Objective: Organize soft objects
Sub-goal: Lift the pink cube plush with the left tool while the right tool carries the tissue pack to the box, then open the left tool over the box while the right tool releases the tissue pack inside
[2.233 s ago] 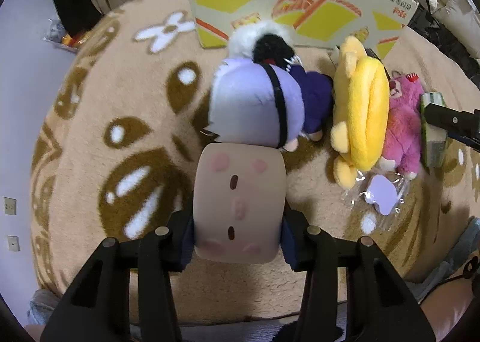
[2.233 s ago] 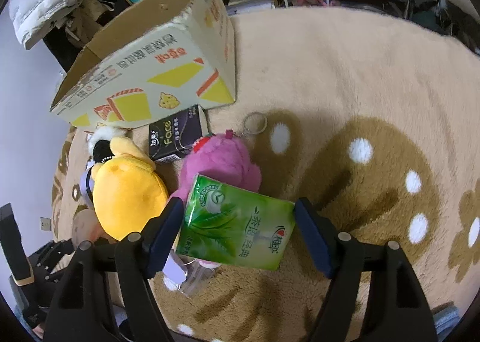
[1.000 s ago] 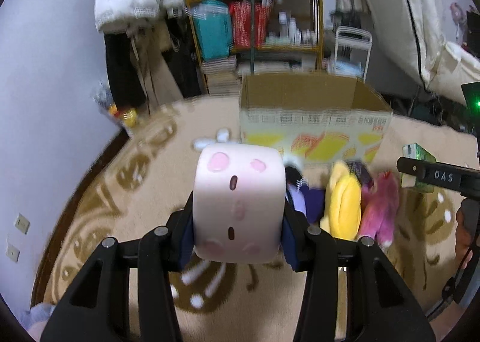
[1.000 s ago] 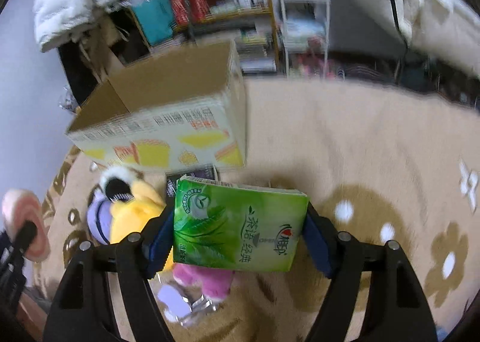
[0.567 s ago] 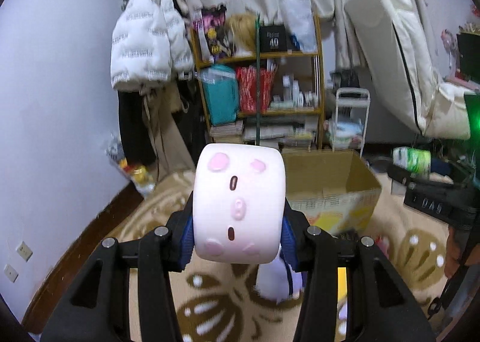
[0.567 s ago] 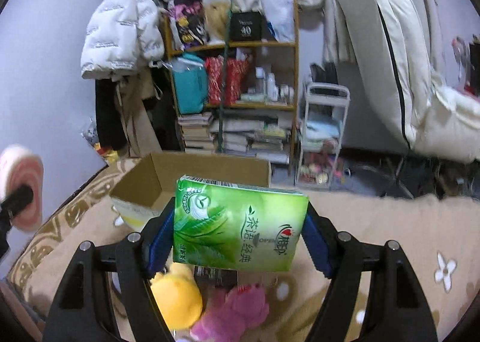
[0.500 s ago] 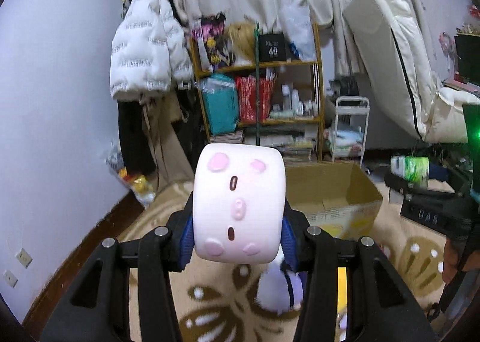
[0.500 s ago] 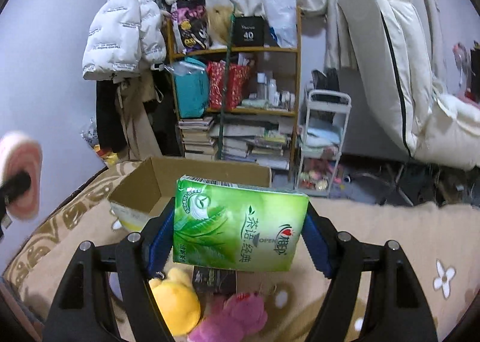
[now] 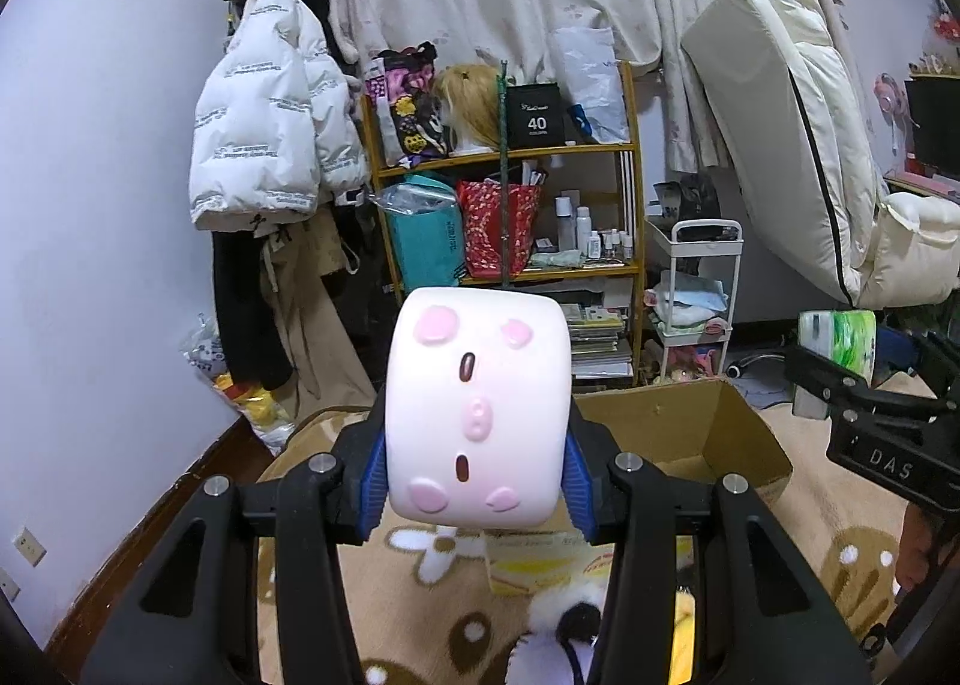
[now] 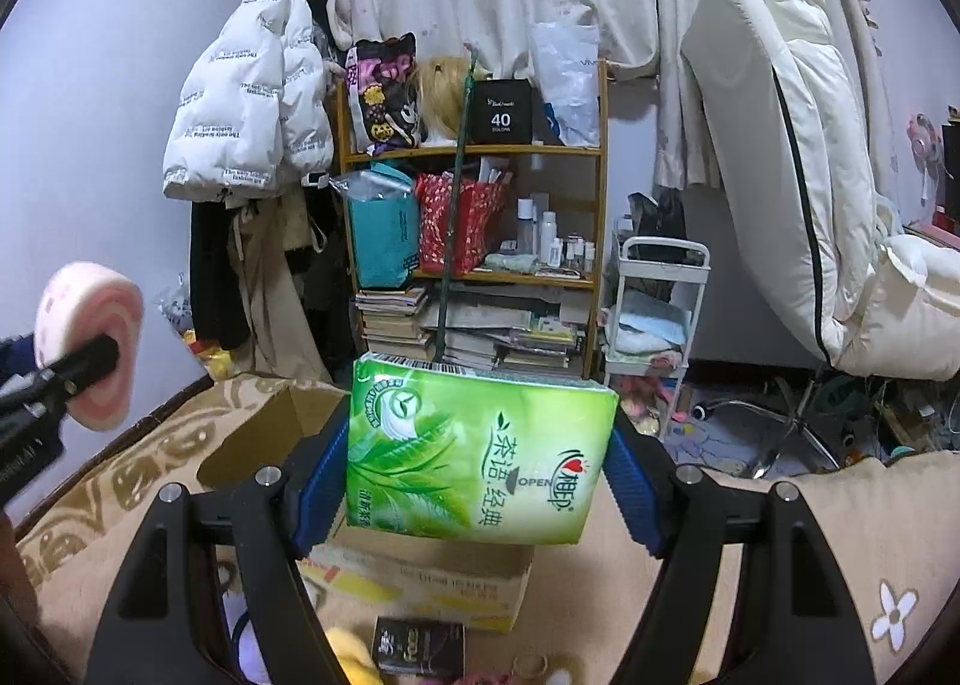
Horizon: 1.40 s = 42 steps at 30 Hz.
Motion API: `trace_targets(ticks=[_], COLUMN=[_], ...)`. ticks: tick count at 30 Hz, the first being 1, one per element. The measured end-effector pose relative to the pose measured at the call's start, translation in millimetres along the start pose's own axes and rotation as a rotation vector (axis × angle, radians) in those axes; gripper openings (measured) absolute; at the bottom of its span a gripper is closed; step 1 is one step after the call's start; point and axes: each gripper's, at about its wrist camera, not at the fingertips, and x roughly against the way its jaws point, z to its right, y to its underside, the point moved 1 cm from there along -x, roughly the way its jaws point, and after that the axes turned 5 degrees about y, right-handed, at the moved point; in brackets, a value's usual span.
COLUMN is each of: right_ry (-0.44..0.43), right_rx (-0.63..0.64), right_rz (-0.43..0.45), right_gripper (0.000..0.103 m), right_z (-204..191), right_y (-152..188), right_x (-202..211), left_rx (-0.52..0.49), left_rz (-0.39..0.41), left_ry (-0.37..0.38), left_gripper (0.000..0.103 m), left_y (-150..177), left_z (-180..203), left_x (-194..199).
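Note:
My left gripper (image 9: pixel 477 472) is shut on a pale pink squishy cube (image 9: pixel 477 406) with a small face, held up in the air. My right gripper (image 10: pixel 477 469) is shut on a green tissue pack (image 10: pixel 477 454), also raised. An open cardboard box (image 9: pixel 690 439) stands on the beige rug below and beyond both; in the right wrist view the cardboard box (image 10: pixel 264 433) sits behind the pack. The tissue pack (image 9: pixel 837 340) and right gripper show at the right of the left wrist view; the pink cube (image 10: pixel 87 343) shows at the left of the right wrist view.
Plush toys lie on the rug in front of the box: a white-and-black one (image 9: pixel 564 637) and a yellow one (image 10: pixel 351 658), plus a black packet (image 10: pixel 420 646). Behind stand a cluttered shelf (image 9: pixel 510 241), a white trolley (image 9: pixel 696 289), hanging coats (image 9: pixel 270 132) and a folded mattress (image 9: pixel 792 132).
Both grippers have risen and tipped up from the rug with their loads. The view now takes in the room and the box's open top, and the plush toys have sunk to the bottom edge.

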Motion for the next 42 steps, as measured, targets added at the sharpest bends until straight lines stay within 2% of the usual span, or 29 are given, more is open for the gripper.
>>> trace_targets(ticks=[11,13,20,24,35,37,42], right_ry=[-0.04,-0.049,-0.064,-0.073,-0.11,-0.116,-0.123], right_rx=[-0.032,-0.038,-0.046,-0.056,-0.094,-0.103,-0.099], right_rz=[-0.029,-0.048,-0.121,-0.152,-0.218,-0.212,-0.19], right_gripper=[0.08,0.08,0.08,0.081,0.082,0.094,0.099], right_z=[1.2,1.7,2.2,3.9,9.7,10.9,8.9], right_y=[3.0,8.3,26.3,34.2,45.7,45.6,39.8], right_x=[-33.3,-42.9,-67.6,-74.2,-76.6,-74.5,-67.6], left_rx=[0.027,0.003,0.012,0.024,0.023,0.029,0.041], left_rz=[-0.079,-0.118,-0.163,-0.186,-0.197,-0.205,-0.209], left_ry=[0.059,0.049,0.101,0.12,0.105,0.097,0.086], left_gripper=[0.047,0.047,0.049,0.057,0.083,0.09,0.095], left_y=[16.3,20.3,31.5,40.5,43.7,44.0,43.2], left_z=[6.6,10.6,14.4,16.9,14.9,12.5,6.0], left_x=[-55.6,-67.6,-88.2,-93.9,-85.6,-83.3,-76.4])
